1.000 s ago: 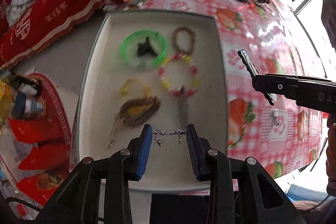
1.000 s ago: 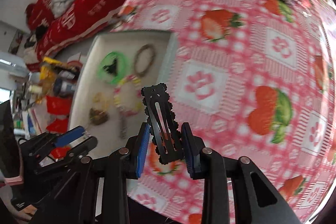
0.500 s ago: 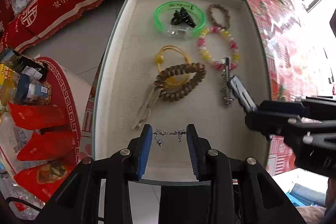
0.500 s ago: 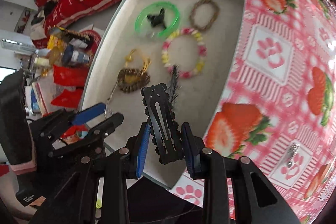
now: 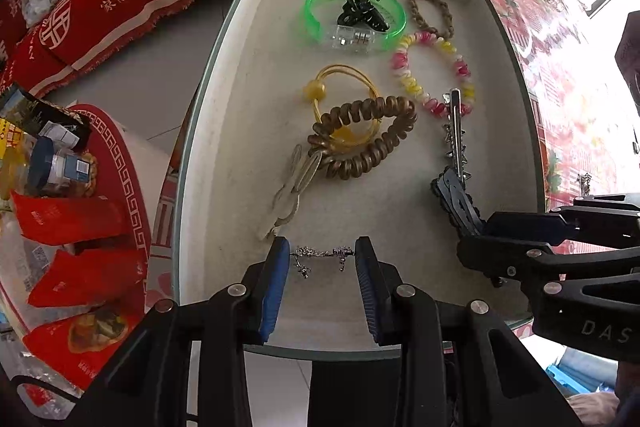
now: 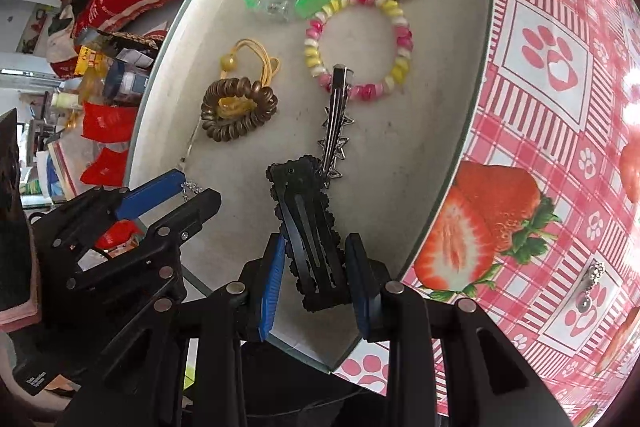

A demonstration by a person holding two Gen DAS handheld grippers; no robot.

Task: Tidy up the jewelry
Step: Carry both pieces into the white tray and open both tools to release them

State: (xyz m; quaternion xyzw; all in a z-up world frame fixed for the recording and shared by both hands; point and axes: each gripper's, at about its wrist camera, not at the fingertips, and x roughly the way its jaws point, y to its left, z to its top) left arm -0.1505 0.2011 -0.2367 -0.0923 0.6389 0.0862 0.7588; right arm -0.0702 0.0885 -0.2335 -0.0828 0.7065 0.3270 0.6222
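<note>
The left claw (image 5: 322, 259) points straight down over the near end of the tray (image 5: 224, 75), its pads partly closed on a thin silver chain (image 5: 320, 254) stretched crosswise between them. The tray floor just below is bare, so the chain looks ready to be set down there. Farther in lie a green bangle (image 5: 352, 15) with a black clip (image 5: 362, 11) inside it, a braided ring (image 5: 432, 13), a pink-yellow bracelet (image 5: 434, 71), a brown coil tie (image 5: 362, 143) over a yellow cord (image 5: 344, 99), and a silver star clip (image 5: 454, 131).

The right claw (image 6: 316, 267) is partly closed on a black snap clip (image 6: 310, 223), whose long axis runs forward along the fingers. Its far end sits just beside the star clip's near end, over the tray. A small earring (image 6: 592, 279) lies on the strawberry-print surface (image 6: 540, 67), right of the tray and nearer this claw.
</note>
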